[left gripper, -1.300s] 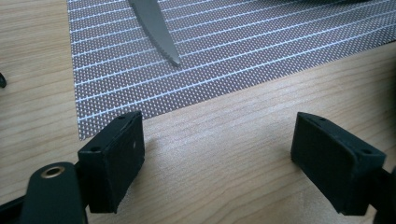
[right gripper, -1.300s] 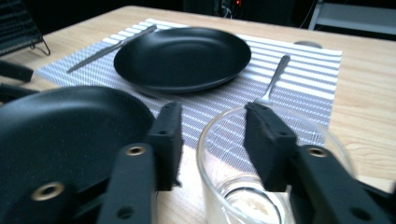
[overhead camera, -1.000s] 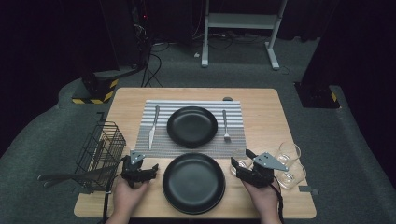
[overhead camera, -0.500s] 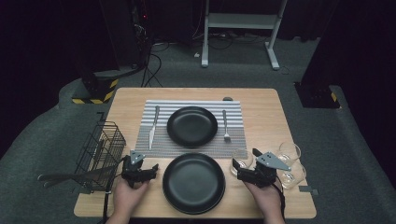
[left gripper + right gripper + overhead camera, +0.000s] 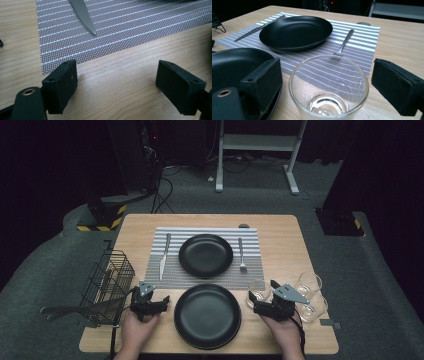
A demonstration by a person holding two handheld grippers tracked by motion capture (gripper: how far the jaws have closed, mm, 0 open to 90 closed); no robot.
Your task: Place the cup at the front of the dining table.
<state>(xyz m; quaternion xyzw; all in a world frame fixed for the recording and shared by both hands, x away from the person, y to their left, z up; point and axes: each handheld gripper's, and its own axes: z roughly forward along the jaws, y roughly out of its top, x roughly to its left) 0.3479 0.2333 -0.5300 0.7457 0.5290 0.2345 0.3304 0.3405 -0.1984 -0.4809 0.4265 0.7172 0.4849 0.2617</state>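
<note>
Two grippers rest low over the near edge of the wooden table [image 5: 285, 227], one on each side of the near black plate [image 5: 207, 316].

Right gripper [image 5: 256, 303]: jaws stand wide apart and have just been opening. A clear glass [image 5: 328, 88] stands upright between them, empty, near the striped placemat [image 5: 172, 270]. In the right gripper view there is open space between the rim and each black pad, so the pads do not press on it. The left pad sits just above the rim of the near plate [image 5: 229, 62]. From the high view this glass [image 5: 257, 290] stands at the near right corner of the placemat, just right of the near plate, with the gripper's tips at it. Two more glasses [image 5: 310, 283] stand farther right, beside the person's right hand [image 5: 282, 327].

Left gripper [image 5: 163, 301]: jaws apart, nothing between them, bare wood below. The left gripper view shows the placemat's near left corner just beyond the pads and the tip of a knife [image 5: 82, 15] lying on the mat. Left hand [image 5: 136, 330] holds it just left of the near plate.

Farther back, a second black plate [image 5: 205, 255] sits on the placemat, knife [image 5: 164, 256] to its left, fork [image 5: 241, 254] to its right. A black wire basket [image 5: 107, 285] stands at the table's left edge.
</note>
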